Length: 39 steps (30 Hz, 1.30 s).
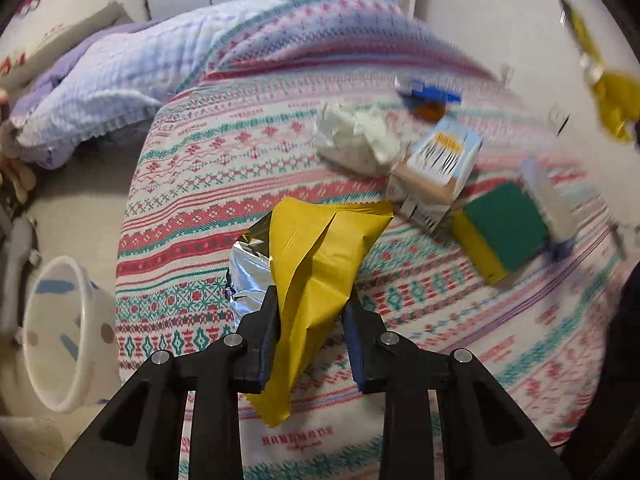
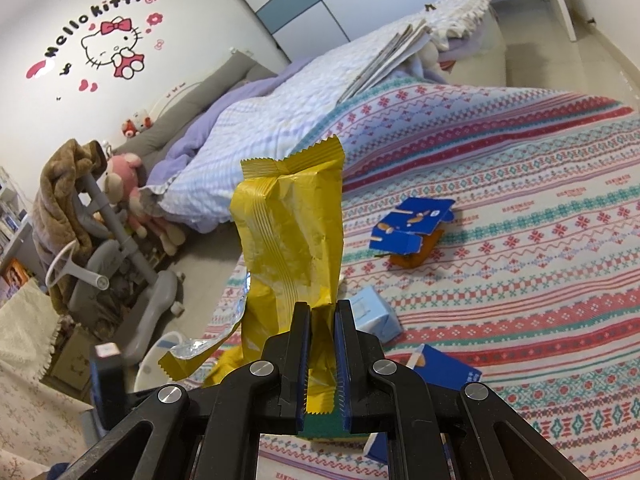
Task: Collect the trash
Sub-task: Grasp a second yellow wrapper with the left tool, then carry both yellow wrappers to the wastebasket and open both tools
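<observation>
Wrappers fill both grippers above a patterned bedspread (image 1: 224, 184). In the left wrist view, the left gripper (image 1: 310, 308) has its jaws closed partway onto a yellow wrapper (image 1: 320, 256) with a silver lining, which fans up toward 12 o'clock. At 3 o'clock lies a yellow-and-green sponge (image 1: 500, 228), touching a white brush (image 1: 548, 196); beyond, at 1 o'clock, a light blue carton (image 1: 444, 160) leans against crumpled white paper (image 1: 356, 140). A white bin (image 1: 60, 332) stands on the floor at 9 o'clock. In the right wrist view, the right gripper (image 2: 323, 312) pinches a second yellow wrapper (image 2: 292, 232) between nearly shut jaws, the wrapper standing upright. A torn blue box (image 2: 412, 228) rests on the spread at 2 o'clock, a lilac quilt (image 2: 256, 128) farther off
</observation>
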Available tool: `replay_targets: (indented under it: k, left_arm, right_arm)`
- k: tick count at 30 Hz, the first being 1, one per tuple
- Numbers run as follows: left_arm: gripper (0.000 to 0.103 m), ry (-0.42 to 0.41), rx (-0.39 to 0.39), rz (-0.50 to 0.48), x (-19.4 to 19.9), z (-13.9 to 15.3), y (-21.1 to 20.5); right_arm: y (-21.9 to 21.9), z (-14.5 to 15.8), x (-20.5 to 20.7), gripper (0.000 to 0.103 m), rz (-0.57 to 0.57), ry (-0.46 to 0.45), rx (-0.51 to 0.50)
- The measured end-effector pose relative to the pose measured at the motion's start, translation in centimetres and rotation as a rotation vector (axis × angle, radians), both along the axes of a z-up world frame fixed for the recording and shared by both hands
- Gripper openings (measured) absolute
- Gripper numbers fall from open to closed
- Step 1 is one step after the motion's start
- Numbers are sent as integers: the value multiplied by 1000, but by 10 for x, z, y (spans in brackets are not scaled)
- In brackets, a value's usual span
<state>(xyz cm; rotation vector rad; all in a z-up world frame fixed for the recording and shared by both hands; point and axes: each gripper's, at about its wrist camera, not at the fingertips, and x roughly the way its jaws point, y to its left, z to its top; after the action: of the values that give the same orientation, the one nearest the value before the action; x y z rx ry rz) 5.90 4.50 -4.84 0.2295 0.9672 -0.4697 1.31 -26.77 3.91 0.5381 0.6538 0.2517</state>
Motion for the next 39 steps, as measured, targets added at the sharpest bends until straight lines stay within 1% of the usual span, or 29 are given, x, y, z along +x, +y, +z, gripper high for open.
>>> replay_targets:
  k: [1, 6, 9, 12, 16, 19, 24, 25, 27, 31, 33, 35, 37, 39]
  left_arm:
    - [31, 4, -32, 5, -2, 5, 6]
    - [30, 1, -123, 45, -8, 19, 25]
    - [30, -25, -158, 73, -12, 31, 45]
    - [30, -44, -211, 123, -11, 43, 74]
    - [30, -63, -262, 227, -7, 55, 122]
    - [30, -69, -291, 347, -1, 57, 164]
    - [30, -29, -341, 525, 14, 49, 223]
    - [30, -16, -366, 560, 18, 46, 235]
    - [30, 5, -390, 598, 23, 40, 248]
    - [33, 35, -393, 684, 34, 25, 264]
    - [40, 54, -414, 725, 40, 17, 273]
    - [55, 63, -405, 759, 45, 11, 279]
    - [58, 62, -387, 783, 47, 7, 283]
    - [58, 72, -379, 794, 46, 4, 287]
  right_arm:
    - [2, 0, 1, 11, 3, 1, -2]
    - [18, 3, 4, 11, 22, -4, -2]
    - [36, 7, 7, 11, 44, -9, -12]
    - [58, 12, 11, 11, 71, -19, -26]
    - [86, 18, 17, 11, 103, -30, -40]
    - [112, 18, 24, 11, 140, -28, -56]
    - [152, 15, 37, 11, 199, -17, -63]
    - [161, 14, 41, 11, 213, -15, -62]
    - [179, 12, 48, 11, 242, -14, -62]
    - [219, 8, 66, 11, 299, -5, -61]
    - [236, 6, 73, 11, 322, 0, -57]
    - [256, 3, 83, 11, 348, 3, -61]
    - [277, 1, 94, 11, 374, 9, -71]
    - [294, -2, 103, 11, 398, 11, -81]
